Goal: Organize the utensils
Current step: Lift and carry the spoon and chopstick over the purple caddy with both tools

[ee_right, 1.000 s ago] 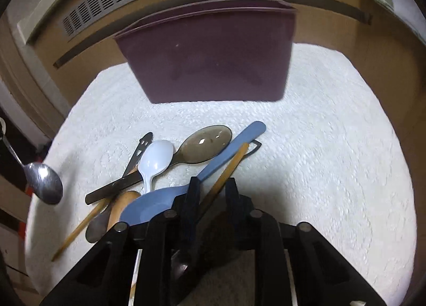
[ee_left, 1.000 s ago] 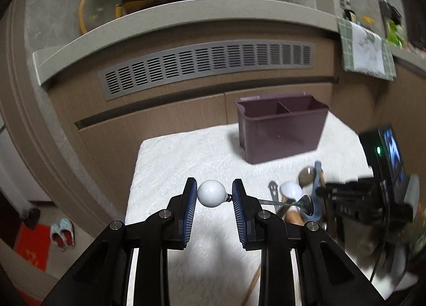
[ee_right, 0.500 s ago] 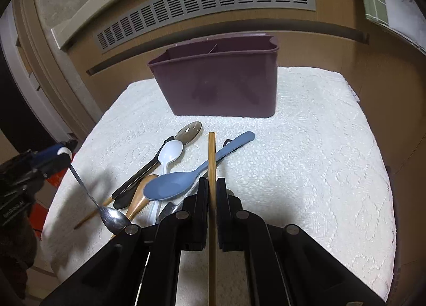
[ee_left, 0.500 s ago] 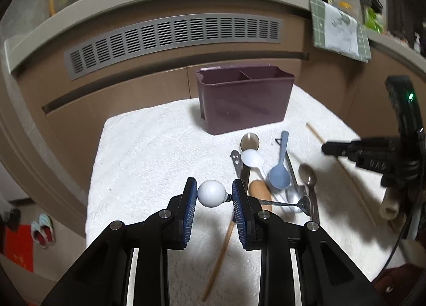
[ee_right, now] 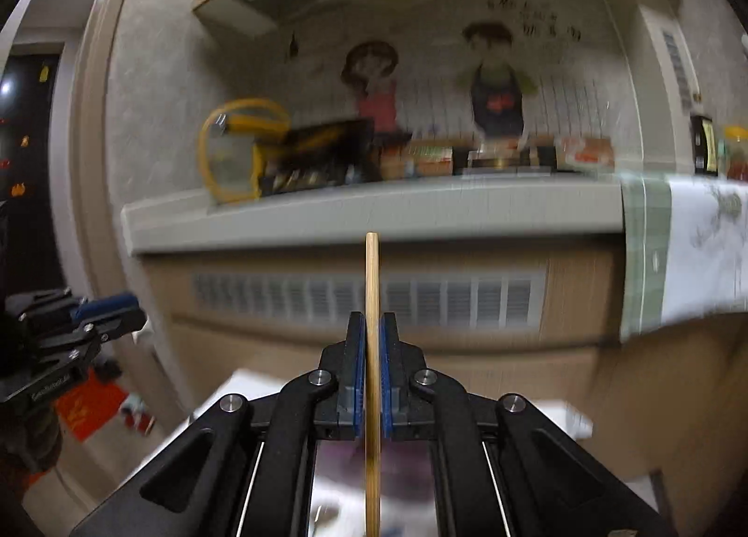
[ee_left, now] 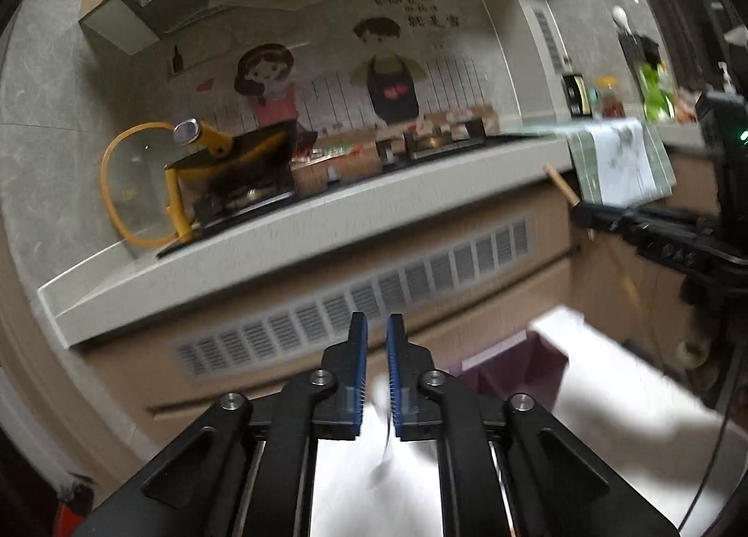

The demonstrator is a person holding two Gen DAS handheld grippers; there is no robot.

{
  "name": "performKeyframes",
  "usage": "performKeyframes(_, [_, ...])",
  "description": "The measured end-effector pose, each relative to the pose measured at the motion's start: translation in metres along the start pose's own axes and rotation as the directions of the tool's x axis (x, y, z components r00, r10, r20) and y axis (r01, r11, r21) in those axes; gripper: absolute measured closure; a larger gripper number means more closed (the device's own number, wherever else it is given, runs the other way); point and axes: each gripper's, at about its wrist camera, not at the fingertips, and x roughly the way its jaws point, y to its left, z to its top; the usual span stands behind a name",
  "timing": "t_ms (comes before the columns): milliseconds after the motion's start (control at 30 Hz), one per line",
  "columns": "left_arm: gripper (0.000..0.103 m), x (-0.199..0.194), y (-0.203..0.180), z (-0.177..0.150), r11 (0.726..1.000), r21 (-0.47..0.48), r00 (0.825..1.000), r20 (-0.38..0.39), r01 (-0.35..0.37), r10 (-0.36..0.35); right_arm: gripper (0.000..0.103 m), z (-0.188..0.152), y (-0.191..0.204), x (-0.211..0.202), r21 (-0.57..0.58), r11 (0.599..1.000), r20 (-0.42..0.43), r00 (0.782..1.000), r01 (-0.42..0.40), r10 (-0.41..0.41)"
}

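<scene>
My left gripper [ee_left: 375, 331] is raised and tilted up toward the kitchen counter. Its jaws stand close together on the metal spoon [ee_left: 386, 443], which shows as a blur hanging below the pads. The purple utensil caddy [ee_left: 509, 373] sits below and to the right on the white towel [ee_left: 607, 397]. My right gripper [ee_right: 372, 331] is shut on a wooden chopstick [ee_right: 372, 284] that points straight up. It also shows in the left wrist view [ee_left: 579, 212] with the chopstick tip [ee_left: 558, 184]. The caddy [ee_right: 411, 467] is a blur beneath it.
A grey countertop [ee_left: 304, 247] with a wok and yellow-rimmed glass lid [ee_left: 135, 182] runs across the back. A vent grille [ee_left: 374, 303] sits under it. A green and white cloth [ee_left: 622, 163] hangs at the right. The left gripper [ee_right: 103, 312] shows at the right wrist view's left edge.
Both grippers have lifted and tilted up from the towel, so the loose utensils have left view. The spoon's white end no longer shows between the left pads, which stand closer together.
</scene>
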Motion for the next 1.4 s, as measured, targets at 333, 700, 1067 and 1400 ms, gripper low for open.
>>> performKeyframes(333, [0.099, 0.063, 0.021, -0.023, 0.993, -0.087, 0.990, -0.108, 0.081, -0.090, 0.098, 0.001, -0.017, 0.049, 0.037, 0.999, -0.027, 1.000, -0.013, 0.014])
performKeyframes(700, [0.081, 0.191, 0.077, -0.163, 0.874, -0.460, 0.842, -0.398, 0.159, -0.363, 0.098, -0.057, -0.028, 0.018, 0.079, 0.997, -0.190, 0.981, -0.013, 0.027])
performKeyframes(1067, [0.079, 0.208, 0.094, -0.225, 0.826, -0.535, 0.725, -0.497, 0.177, -0.477, 0.098, -0.164, -0.027, 0.014, 0.152, 0.986, -0.465, 0.885, 0.070, 0.009])
performKeyframes(1400, [0.070, 0.120, 0.035, -0.232, 0.867, -0.370, 0.688, -0.534, 0.333, -0.492, 0.098, -0.213, -0.020, 0.025, 0.140, 0.988, -0.588, 0.808, 0.066, 0.029])
